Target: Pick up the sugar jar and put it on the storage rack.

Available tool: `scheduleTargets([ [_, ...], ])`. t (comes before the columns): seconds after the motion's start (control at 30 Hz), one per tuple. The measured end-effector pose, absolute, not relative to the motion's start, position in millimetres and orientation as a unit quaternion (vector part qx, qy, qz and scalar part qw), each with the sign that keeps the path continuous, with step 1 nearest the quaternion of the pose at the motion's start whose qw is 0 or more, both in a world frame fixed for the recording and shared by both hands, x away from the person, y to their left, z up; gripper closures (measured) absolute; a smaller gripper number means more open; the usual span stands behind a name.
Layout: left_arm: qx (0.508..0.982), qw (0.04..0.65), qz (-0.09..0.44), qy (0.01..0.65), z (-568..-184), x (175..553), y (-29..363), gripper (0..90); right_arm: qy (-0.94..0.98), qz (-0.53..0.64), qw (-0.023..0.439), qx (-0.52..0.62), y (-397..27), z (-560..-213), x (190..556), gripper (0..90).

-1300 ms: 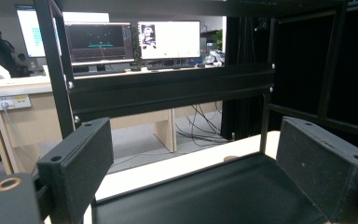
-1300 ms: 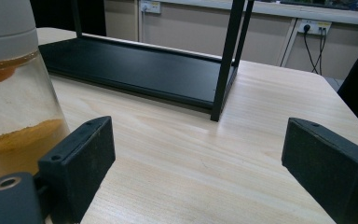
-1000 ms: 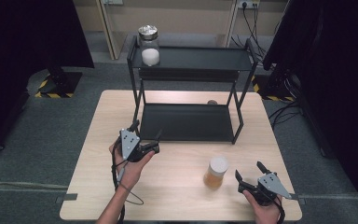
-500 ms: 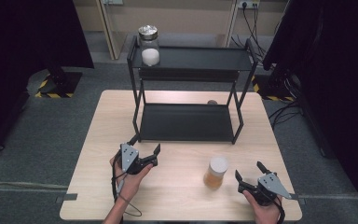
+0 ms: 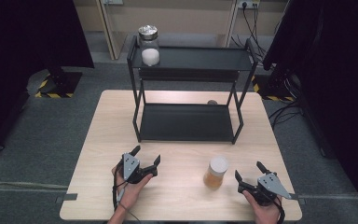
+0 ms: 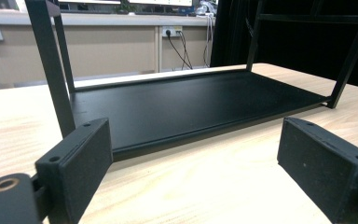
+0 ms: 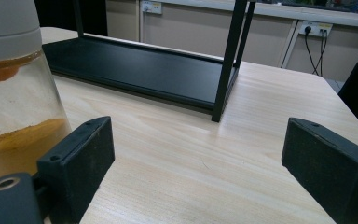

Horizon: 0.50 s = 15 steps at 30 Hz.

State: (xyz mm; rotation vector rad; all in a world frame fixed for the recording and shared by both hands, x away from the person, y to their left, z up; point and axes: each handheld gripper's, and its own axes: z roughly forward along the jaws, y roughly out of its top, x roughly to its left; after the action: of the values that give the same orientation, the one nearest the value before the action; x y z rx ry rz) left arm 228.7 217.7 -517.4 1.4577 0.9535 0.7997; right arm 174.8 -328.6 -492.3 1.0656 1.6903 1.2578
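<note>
A clear jar of orange-brown powder with a white lid (image 5: 216, 172) stands on the wooden table (image 5: 177, 205), near its front edge; it looms at the left of the right gripper view as the jar (image 7: 14, 88). My right gripper (image 5: 251, 171) is open just to the right of it, apart from it. My left gripper (image 5: 146, 156) is open at the front left, nothing between its jaws. A second jar with a silver lid and white contents (image 5: 149, 45) stands on the top shelf of the black rack (image 5: 189, 58), at its left end.
The rack's lower shelf (image 6: 191, 102) lies bare ahead of my left gripper (image 6: 193, 163). Its front right post (image 7: 228, 60) rises ahead of my right gripper (image 7: 198, 163). A small round object (image 5: 212, 102) lies on the table behind the rack.
My left gripper has drawn back toward the table's front edge and a little to the right. The right gripper and both jars have stayed put.
</note>
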Motion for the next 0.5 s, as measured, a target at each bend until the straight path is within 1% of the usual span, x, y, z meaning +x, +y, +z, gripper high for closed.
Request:
scheduleTargets([
  [0.5, 0.621, 0.582, 0.336, 0.403, -519.0, 228.9, 221.2, 8.9, 0.663, 0.492, 0.382, 0.416, -328.2, -492.4, 174.6, 9.0],
])
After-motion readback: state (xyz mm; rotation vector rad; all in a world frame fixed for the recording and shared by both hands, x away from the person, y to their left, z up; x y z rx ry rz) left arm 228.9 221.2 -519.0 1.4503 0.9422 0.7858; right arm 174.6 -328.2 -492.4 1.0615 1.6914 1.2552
